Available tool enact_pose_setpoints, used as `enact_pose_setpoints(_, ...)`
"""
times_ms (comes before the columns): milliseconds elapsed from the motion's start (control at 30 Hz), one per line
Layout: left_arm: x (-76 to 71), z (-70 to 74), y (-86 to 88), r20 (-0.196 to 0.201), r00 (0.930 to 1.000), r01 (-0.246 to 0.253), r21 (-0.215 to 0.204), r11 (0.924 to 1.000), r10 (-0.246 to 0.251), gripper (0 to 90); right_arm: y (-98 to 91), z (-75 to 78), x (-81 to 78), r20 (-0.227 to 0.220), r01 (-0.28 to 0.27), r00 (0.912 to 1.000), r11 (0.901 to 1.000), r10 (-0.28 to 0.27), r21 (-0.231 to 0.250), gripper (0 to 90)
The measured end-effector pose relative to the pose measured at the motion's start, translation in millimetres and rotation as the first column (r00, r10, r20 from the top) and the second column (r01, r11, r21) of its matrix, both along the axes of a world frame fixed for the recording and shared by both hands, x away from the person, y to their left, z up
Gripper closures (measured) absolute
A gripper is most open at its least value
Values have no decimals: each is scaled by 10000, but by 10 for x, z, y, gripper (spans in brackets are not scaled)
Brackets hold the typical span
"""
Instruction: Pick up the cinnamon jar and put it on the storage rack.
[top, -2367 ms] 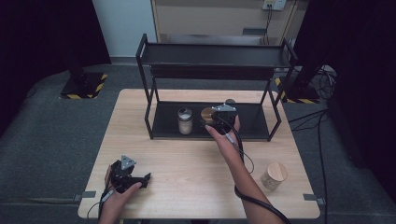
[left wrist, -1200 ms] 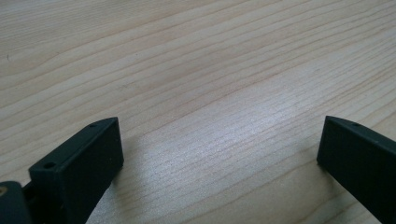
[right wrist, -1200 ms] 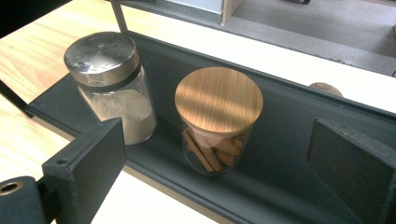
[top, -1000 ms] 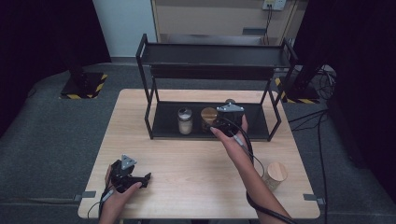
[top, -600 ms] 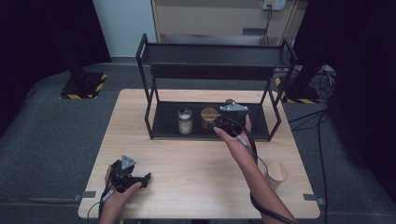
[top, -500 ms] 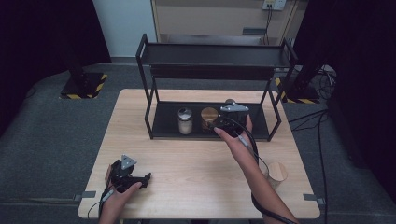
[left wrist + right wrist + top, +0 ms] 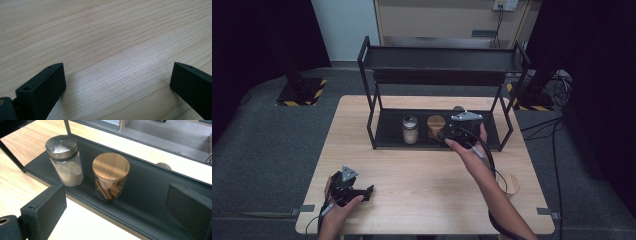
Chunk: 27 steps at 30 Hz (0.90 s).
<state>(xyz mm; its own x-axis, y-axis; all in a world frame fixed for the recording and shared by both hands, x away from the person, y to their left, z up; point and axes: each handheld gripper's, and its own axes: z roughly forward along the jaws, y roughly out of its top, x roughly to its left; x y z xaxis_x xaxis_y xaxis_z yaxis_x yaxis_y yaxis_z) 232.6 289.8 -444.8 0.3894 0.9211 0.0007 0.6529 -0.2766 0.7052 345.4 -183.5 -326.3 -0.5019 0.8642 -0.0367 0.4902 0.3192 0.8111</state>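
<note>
Wood-lidded jar (image 7: pixel 110 178) on shelf (image 7: pixel 150 202): glass, rigid, slick, breakable; grip mid-body. Right tool (image 7: pixel 117 207) wide, empty; left tool (image 7: pixel 117 80) wide, empty.

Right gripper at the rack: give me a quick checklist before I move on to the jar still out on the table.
1. Right gripper jaws open, nothing between them: ok.
2. Wooden-lid jar upright on the rack's lower shelf, free of the jaws: ok.
3. Metal-lid jar upright beside it, a gap between the two: ok.
4. Room on the shelf to the right of the wooden-lid jar: ok.
5. Jar on the table near the right edge, partly behind the forearm: upright or not, cannot tell.
6. Left gripper open over bare table, out of the way: ok.
</note>
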Motion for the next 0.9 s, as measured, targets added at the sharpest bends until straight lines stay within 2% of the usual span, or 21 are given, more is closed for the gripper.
enact_pose_setpoints(900, 0, 0, 0, 1, 10000, 2, 3, 10000, -2, 0, -195, 140, -198, 46, -280, 9996, 9996, 280, -86, 38)
